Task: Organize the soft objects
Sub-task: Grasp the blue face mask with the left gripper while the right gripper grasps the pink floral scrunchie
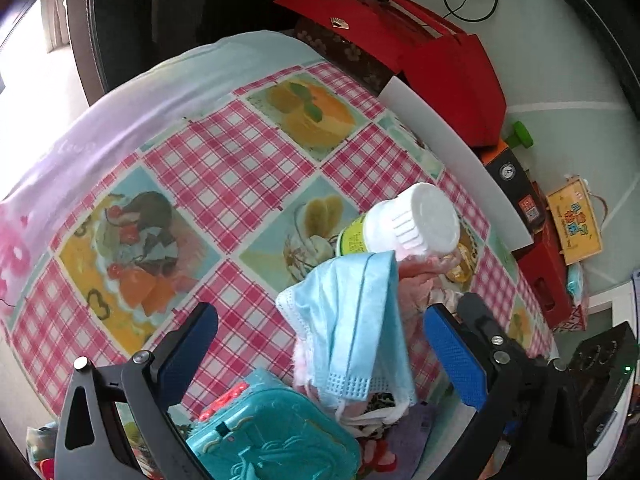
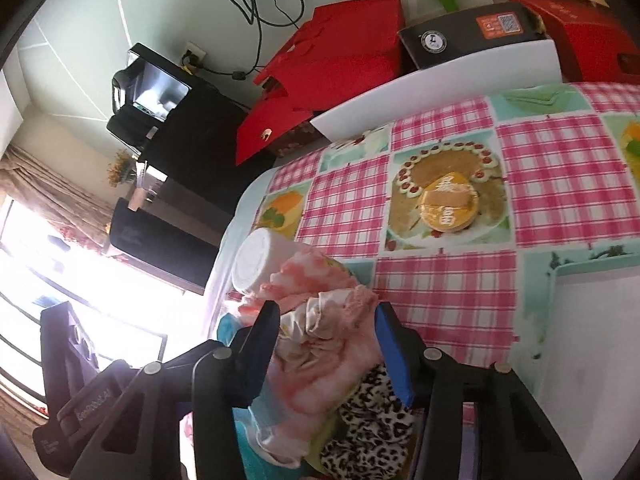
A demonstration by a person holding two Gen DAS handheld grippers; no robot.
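Two grippers hung over a heap of soft things at the near edge of a table (image 1: 224,152) spread with a pink checked cloth printed with fruit and cakes. The left gripper (image 1: 320,344) stood wide, its blue ribbed pads well apart, and a pale blue face mask (image 1: 356,320) lay in the gap between them, touching neither. The mask was thin pleated fabric with a stitched, dotted hem; it was draped over the heap with its long axis running from the near edge up toward a white-capped bottle (image 1: 416,224). That bottle lay tilted on its side, its ribbed cap pointing up and to the right, a green and yellow label behind it.

The right gripper (image 2: 328,352) was narrowed about a bundle of pink cloth (image 2: 320,360), fluffy and mottled, with a shiny satin fold bunched on top. Both pads sat against its sides, so it looked gripped. A leopard-print cloth (image 2: 372,424) lay just beside it, under the right pad. A teal plastic case (image 1: 272,432) with a moulded lid sat below the mask.
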